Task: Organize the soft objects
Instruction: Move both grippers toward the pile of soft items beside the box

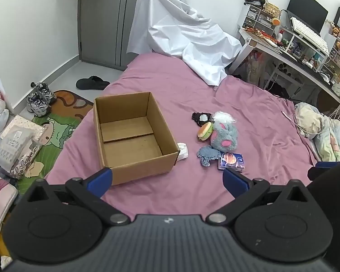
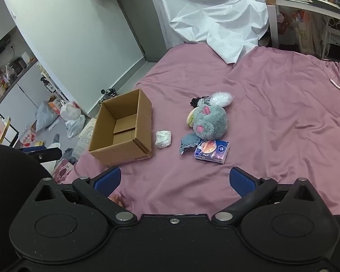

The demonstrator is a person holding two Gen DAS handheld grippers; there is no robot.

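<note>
Both tongs wide and holding nothing: left tongs point(image 1: 167, 181) and right tongs point(image 2: 174, 179) low over the pink bed point(image 2: 283, 113). Ahead, soft things in a cluster: grey plush point(image 2: 207, 122), burger toy point(image 1: 205, 131), blue cloth point(image 2: 188, 142), tissue pack point(image 2: 212, 151) touching the plush. White wad point(image 2: 163, 139) just beside the open box point(image 1: 129, 133), left of the cluster. Beyond, white sheet point(image 1: 183, 34).
</note>
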